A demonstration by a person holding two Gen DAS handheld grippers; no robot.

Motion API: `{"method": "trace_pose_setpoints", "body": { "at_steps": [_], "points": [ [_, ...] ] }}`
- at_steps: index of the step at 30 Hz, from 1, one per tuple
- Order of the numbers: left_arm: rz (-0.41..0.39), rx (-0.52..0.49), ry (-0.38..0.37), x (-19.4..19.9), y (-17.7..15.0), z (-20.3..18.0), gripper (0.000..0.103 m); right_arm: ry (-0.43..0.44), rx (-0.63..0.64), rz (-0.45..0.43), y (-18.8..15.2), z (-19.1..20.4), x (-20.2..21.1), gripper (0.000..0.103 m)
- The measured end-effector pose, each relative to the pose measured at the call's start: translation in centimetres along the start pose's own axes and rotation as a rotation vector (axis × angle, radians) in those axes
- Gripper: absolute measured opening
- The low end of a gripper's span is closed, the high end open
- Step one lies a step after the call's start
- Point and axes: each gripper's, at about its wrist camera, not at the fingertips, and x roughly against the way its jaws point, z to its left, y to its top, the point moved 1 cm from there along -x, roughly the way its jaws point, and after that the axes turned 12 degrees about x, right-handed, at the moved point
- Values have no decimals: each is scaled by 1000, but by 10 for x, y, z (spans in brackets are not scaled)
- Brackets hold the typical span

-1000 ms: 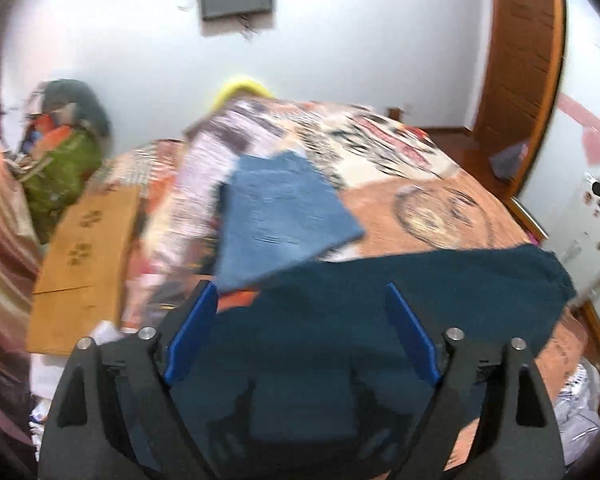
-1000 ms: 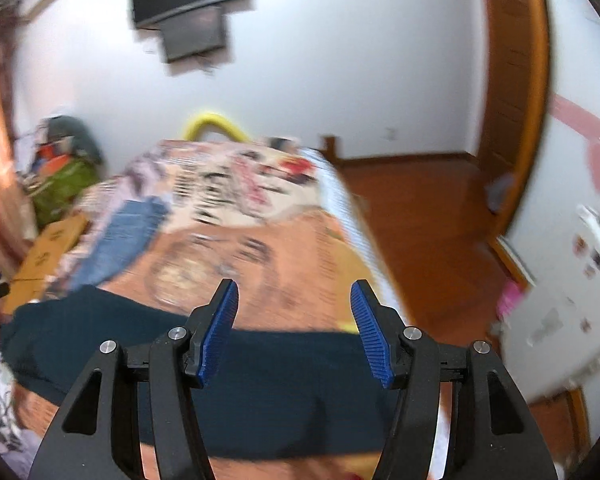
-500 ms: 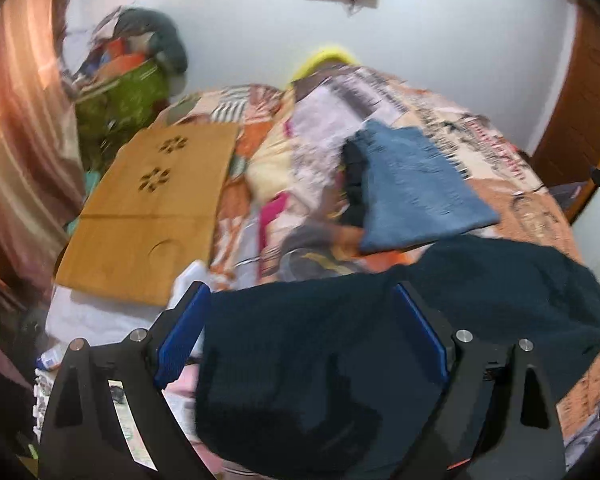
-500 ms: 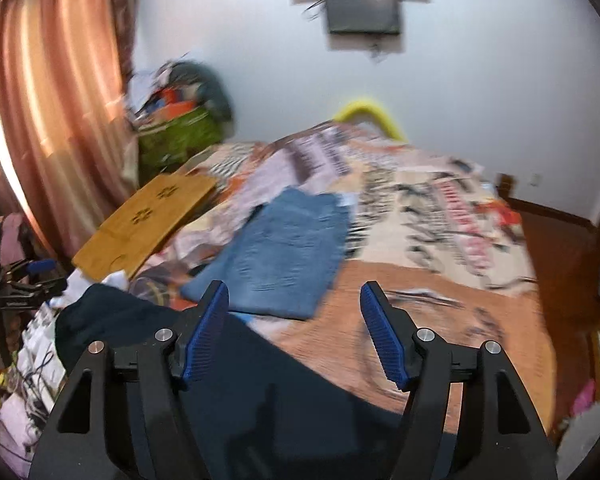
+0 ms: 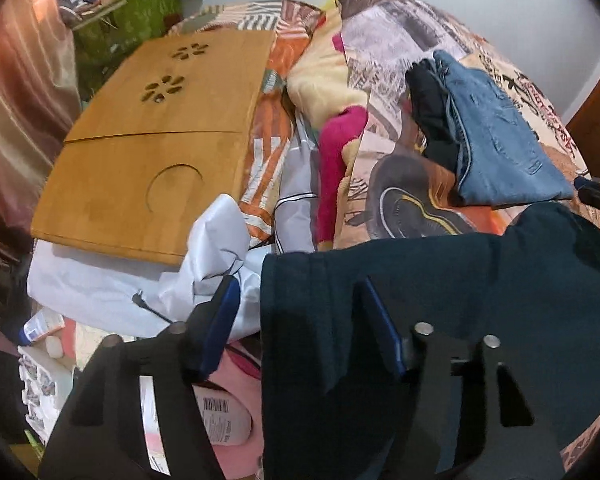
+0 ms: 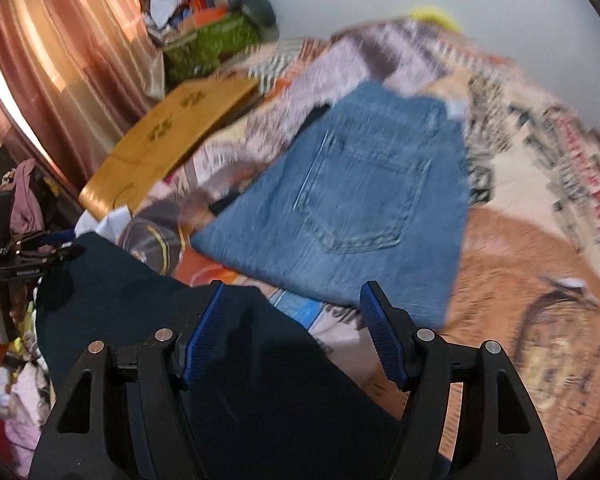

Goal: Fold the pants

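Observation:
Dark navy pants (image 5: 440, 320) lie flat at the near edge of the bed; they also show in the right wrist view (image 6: 148, 320). My left gripper (image 5: 300, 320) is open over their left edge, one finger on each side of the edge, holding nothing. My right gripper (image 6: 290, 328) is open above the pants' other end, empty. Folded blue jeans (image 6: 360, 204) lie beyond the pants on the patterned bedspread (image 6: 540, 240); in the left wrist view the jeans (image 5: 496, 128) rest on a black garment (image 5: 432, 108).
A wooden lap tray (image 5: 148, 148) lies at the left of the bed. White cloth (image 5: 140, 280), a pink garment (image 5: 336, 168), bottles (image 5: 220, 420) and clutter sit by the near left edge. Curtains (image 6: 60, 72) hang at left. A green bag (image 6: 212, 44) stands at the back.
Both grippers swung left and tipped down toward the bed. The left one came closer over the pants' left edge; the right one neared the jeans. Both stayed open.

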Motion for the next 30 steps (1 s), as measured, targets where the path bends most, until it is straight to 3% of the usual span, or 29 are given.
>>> {"method": "trace_pose_setpoints", "body": {
  "at_steps": [3, 7, 10, 13, 20, 21, 23, 27, 29, 30],
  "points": [
    [16, 3, -30, -7, 3, -3, 59, 69, -6, 63, 0, 2, -22, 59],
    [31, 50, -69, -15, 8, -1, 55, 151, 4, 139, -5, 11, -43, 37],
    [31, 91, -84, -17, 11, 7, 42, 159, 18, 144, -8, 17, -44, 22],
    [31, 108, -112, -14, 9, 11, 39, 114, 68, 119, -9, 27, -36, 11],
    [9, 103, -116, 5, 8, 15, 40, 29, 154, 29, -4, 43, -15, 9],
    [19, 115, -110, 5, 9, 17, 43, 24, 161, 23, -4, 43, -13, 9],
    [55, 138, -107, -1, 8, 20, 66, 20, 171, 18, -6, 44, -11, 9],
    [100, 153, -127, -15, 3, 21, 66, 15, 171, 8, -4, 42, -13, 9],
    [121, 155, -165, -20, 1, 16, 48, 5, 178, -1, -4, 43, -12, 9],
    [121, 145, -165, -20, 1, 13, 46, -2, 183, -7, -4, 43, -11, 8]
  ]
}}
